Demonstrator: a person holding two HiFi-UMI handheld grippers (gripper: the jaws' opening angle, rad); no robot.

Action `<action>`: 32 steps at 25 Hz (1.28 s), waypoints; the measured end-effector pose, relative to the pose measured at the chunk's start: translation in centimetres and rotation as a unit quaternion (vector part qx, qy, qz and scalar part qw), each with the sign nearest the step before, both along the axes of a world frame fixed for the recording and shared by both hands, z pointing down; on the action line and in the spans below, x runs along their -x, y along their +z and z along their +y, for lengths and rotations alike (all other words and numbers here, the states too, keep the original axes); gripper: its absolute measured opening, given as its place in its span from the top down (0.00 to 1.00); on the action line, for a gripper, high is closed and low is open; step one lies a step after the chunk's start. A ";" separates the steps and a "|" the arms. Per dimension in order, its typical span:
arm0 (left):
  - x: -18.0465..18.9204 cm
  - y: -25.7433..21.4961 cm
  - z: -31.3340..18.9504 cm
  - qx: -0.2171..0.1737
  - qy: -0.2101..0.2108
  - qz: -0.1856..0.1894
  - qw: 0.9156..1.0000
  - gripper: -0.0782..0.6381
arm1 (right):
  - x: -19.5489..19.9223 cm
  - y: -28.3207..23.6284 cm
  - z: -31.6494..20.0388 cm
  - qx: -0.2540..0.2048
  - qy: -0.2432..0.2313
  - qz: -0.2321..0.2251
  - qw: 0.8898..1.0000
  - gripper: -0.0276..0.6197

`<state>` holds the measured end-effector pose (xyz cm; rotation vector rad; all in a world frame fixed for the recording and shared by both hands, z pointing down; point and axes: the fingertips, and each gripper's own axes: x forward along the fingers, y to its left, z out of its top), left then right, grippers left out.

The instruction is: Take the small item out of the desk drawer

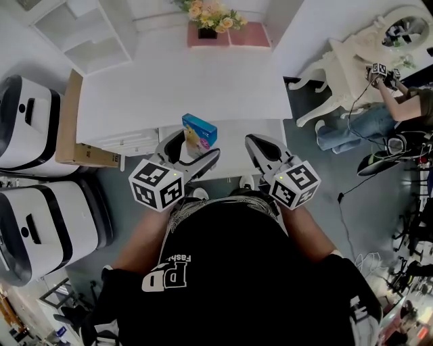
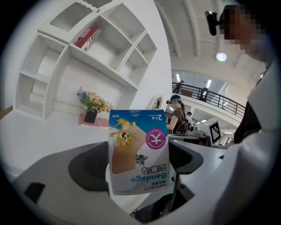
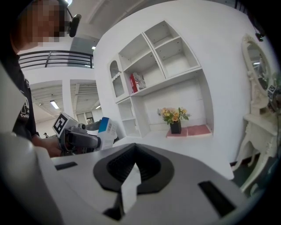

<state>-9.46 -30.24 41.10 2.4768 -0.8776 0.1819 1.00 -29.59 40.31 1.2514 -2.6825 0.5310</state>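
A small blue-and-white bandage box is held up in front of the white desk, and my left gripper is shut on it. In the left gripper view the box stands upside down between the two dark pads, with its print facing the camera. My right gripper is beside it to the right, shut with nothing in it; its pads meet in the right gripper view. That view also shows the left gripper holding the box. I cannot make out the drawer's inside.
A flower pot on a pink mat stands at the desk's far edge, below a white wall shelf. A cardboard sheet and two white machines are on the left. A dressing table and another person are on the right.
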 end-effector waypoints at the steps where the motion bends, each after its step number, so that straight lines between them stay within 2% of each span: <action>1: 0.1 0.0 0.1 -0.001 0.003 -0.001 1.000 0.31 | 0.1 0.2 0.1 0.000 0.004 0.003 1.000 0.95; 6: 0.2 -0.3 0.8 -0.009 0.019 -0.003 1.000 0.30 | 0.4 0.2 0.9 -0.002 0.025 0.017 1.000 0.94; 13: 1.1 -0.8 1.5 -0.014 0.030 -0.001 0.999 0.30 | 1.2 -0.8 1.7 -0.007 0.037 -0.002 0.999 0.95; 21: 1.6 -0.8 2.1 -0.022 0.022 0.005 1.000 0.31 | 1.5 -1.5 2.8 -0.019 0.025 -0.010 0.999 0.95; 32: -1.0 -1.2 5.3 -0.024 -0.014 0.007 1.000 0.31 | 1.0 -2.2 5.9 -0.026 -0.055 -0.001 0.998 0.95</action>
